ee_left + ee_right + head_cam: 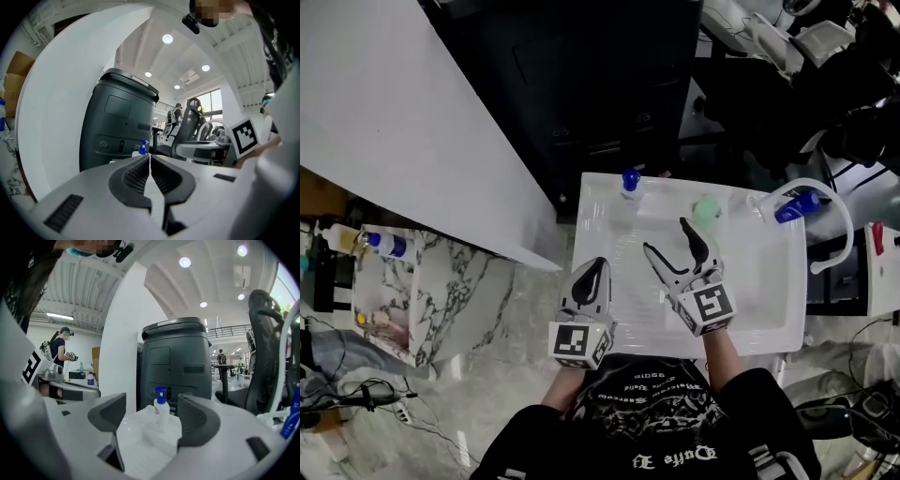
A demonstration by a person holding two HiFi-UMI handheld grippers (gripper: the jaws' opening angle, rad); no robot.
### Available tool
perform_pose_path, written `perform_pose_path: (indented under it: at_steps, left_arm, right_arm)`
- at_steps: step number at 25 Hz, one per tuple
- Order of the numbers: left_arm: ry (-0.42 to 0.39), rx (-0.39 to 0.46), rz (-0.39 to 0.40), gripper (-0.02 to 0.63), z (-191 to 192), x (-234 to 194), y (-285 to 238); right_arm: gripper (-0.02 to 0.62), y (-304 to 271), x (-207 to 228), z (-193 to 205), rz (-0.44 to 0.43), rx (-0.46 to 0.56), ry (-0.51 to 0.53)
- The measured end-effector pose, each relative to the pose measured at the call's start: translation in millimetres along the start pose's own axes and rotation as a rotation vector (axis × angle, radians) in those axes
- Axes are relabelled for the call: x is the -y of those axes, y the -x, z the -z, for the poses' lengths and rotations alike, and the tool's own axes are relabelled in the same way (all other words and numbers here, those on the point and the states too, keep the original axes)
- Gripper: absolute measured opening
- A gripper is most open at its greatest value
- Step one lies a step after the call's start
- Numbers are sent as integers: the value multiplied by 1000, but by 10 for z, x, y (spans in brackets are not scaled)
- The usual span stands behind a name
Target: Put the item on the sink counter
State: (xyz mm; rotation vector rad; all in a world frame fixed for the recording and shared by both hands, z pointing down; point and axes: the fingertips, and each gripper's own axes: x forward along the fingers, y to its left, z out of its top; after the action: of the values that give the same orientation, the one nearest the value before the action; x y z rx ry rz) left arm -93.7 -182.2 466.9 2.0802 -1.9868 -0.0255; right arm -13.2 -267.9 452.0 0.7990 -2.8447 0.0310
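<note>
Facing the pump bottle point(161, 414), we hold our right hand-held gripper point(666, 236) wide and the left hand-held gripper point(592, 264) closed, empty. We judge the bottle light and slick, so we would grasp its body.

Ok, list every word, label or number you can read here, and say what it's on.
No text here reads with certainty.
Black shirt: white ornate lettering, upside down, too blurred to read.
Pump bottle: any print too small to read.
Blue-capped bottle: label too small to read.
Marker cubes: black-and-white square patterns only, no words.
</note>
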Motion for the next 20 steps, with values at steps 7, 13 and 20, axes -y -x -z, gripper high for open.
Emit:
perform_pose_path:
  at_steps: [7,13,20]
  left_arm:
    - [-27,-11,59,12,73,214,84]
    - [-47,-44,96,12,205,339,169]
    - [-64,-54,116,12,251,403,190]
  right_arm:
    - [337,402,-109,352,53,-70,-37]
    - [333,708,-146,553,120,-90,-75]
    - [258,814,-250,622,90,-132,-61]
